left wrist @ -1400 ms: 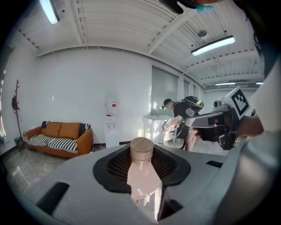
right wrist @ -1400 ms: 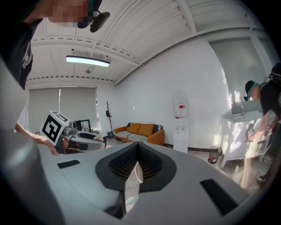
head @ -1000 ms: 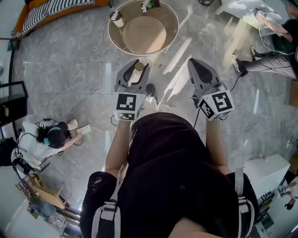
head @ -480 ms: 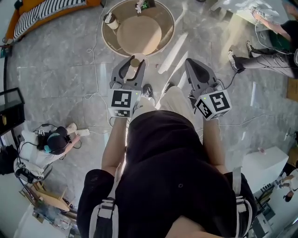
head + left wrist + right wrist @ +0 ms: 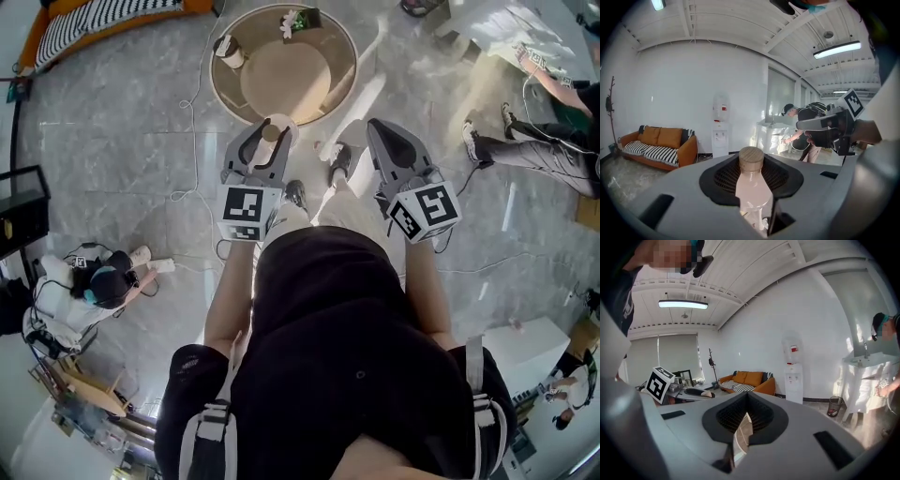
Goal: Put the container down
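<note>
The container (image 5: 751,190), a smooth pale-pink bottle with a narrowing neck and a round wood-grain stopper (image 5: 752,158), stands upright between the black ribbed pads (image 5: 723,176) of the left gripper (image 5: 754,197), whose jaws are clamped on its body. In the head view it is held off the glossy grey marble floor (image 5: 131,141), close to the near rim of the round tan table (image 5: 348,66). The right gripper (image 5: 740,430) has its jaws pressed together with nothing between them.
</note>
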Tool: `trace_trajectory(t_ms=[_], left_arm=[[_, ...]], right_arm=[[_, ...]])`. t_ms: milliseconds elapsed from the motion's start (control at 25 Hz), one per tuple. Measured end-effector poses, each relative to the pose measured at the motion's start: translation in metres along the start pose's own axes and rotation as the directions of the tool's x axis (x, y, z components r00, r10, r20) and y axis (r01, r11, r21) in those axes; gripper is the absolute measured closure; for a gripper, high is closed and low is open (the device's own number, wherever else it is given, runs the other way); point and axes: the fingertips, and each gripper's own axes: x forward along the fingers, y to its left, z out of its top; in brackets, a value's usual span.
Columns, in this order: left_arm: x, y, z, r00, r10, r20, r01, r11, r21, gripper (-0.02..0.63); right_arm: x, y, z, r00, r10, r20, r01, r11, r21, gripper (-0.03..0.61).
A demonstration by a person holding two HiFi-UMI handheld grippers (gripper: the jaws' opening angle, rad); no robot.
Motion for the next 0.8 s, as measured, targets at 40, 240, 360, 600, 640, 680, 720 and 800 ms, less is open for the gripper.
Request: trace_trajectory(t_ms=[40, 240, 360, 600, 640, 680, 720, 800], left_arm=[[0.005, 0.003, 0.002, 1.000, 0.014, -0.001, -0.014, 1.000, 0.000, 0.469], [0.033, 0.015, 0.017, 0.996, 0.085, 0.002, -0.085, 0.996, -0.011, 0.469], [0.052, 0.019, 0.023, 0.992, 0.122, 0.013, -0.122, 0.993, -0.002, 0.469], [0.075, 0.026, 0.032, 0.974, 0.225, 0.018, -0.224, 0.974, -0.035, 0.469], [0.079, 0.027, 0.032, 0.970, 0.242, 0.018, -0.241, 0.969, -0.047, 0.469], [0.082, 0.028, 0.031, 0.966, 0.259, 0.017, -0.258, 0.964, -0.060, 0.469], [0.085, 0.028, 0.029, 0.961, 0.275, 0.014, -0.273, 0.959, -0.071, 0.469], [0.091, 0.028, 0.024, 0.953, 0.304, 0.001, -0.303, 0.949, -0.087, 0.469]], right_arm=[[0.007, -0.004, 0.003, 1.000, 0.015, -0.002, -0.015, 1.000, -0.004, 0.574], [0.042, -0.026, 0.021, 0.994, 0.110, -0.021, -0.111, 0.993, -0.042, 0.574], [0.066, -0.042, 0.032, 0.984, 0.175, -0.023, -0.176, 0.983, -0.059, 0.574], [0.102, -0.063, 0.032, 0.951, 0.302, -0.065, -0.306, 0.949, -0.073, 0.574], [0.106, -0.065, 0.030, 0.944, 0.320, -0.076, -0.326, 0.943, -0.074, 0.574], [0.110, -0.068, 0.028, 0.937, 0.338, -0.087, -0.344, 0.936, -0.076, 0.574], [0.114, -0.070, 0.027, 0.930, 0.354, -0.097, -0.361, 0.929, -0.078, 0.574], [0.118, -0.073, 0.024, 0.916, 0.386, -0.115, -0.395, 0.915, -0.081, 0.574]])
